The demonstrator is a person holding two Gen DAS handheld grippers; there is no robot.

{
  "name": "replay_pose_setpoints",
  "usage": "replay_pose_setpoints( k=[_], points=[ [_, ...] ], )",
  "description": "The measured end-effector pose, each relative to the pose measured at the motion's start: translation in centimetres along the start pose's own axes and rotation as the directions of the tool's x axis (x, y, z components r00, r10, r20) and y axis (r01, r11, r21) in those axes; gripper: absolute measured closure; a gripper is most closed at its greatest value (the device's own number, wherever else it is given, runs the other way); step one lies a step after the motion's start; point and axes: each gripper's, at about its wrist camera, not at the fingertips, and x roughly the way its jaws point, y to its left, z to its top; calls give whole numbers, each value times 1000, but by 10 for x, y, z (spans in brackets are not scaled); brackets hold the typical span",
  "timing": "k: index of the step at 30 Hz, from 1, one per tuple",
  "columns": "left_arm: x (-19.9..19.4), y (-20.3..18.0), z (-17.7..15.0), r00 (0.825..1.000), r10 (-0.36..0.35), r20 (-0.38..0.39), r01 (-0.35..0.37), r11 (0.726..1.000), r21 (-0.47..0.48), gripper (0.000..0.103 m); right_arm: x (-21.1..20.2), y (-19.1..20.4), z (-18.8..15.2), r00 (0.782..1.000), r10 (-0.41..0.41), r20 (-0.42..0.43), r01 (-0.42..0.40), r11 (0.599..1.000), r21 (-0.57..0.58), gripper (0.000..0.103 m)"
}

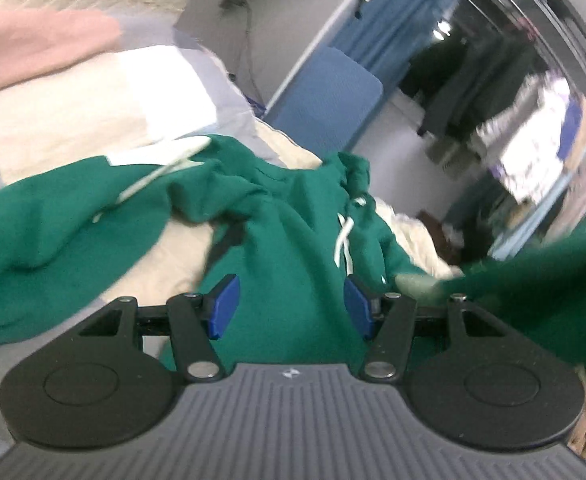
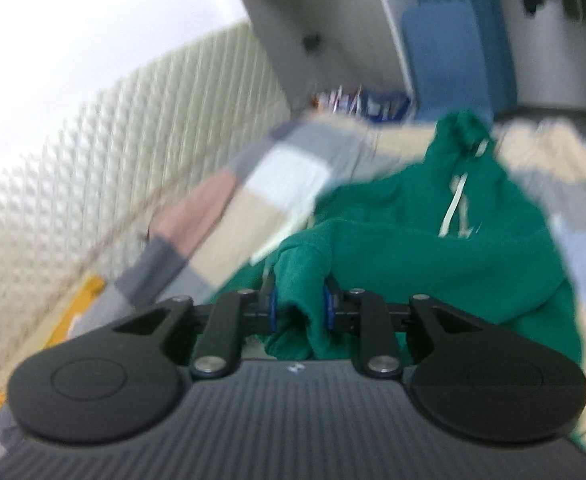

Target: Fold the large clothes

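A green hoodie with white drawstrings lies crumpled on a patchwork bed cover. My left gripper is open just above the hoodie's body, its blue pads apart with nothing between them. In the right wrist view the hoodie spreads ahead with its hood at the far end. My right gripper is shut on a bunched fold of the green fabric and holds it up. A lifted green part hangs blurred at the right of the left wrist view.
A textured pale wall runs along the bed's left side. A blue chair stands past the bed's far edge, also in the right wrist view. A dark open wardrobe with clothes is at the far right.
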Motion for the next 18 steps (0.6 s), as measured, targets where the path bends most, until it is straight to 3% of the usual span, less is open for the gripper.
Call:
replay_pose_setpoints(
  k=[3, 6, 10, 14, 18],
  points=[
    [-2, 13, 3, 1000, -2, 1, 2, 999, -46, 40, 40, -6, -26, 998, -12, -55, 14, 1000, 26, 70],
    [0, 13, 1, 999, -26, -23, 25, 999, -42, 40, 61, -17, -47, 989, -13, -144, 25, 997, 77, 55],
    [6, 2, -7, 998, -44, -47, 44, 999, -1, 40, 53, -32, -56, 984, 8, -176, 13, 993, 115, 38],
    [15, -8, -16, 993, -76, -88, 77, 997, 4, 40, 22, -59, -41, 998, -13, -69, 20, 994, 108, 28],
    [28, -23, -28, 991, -62, -120, 70, 996, 63, 40, 19, -106, -17, 988, -146, 44, 143, 987, 78, 28]
  ],
)
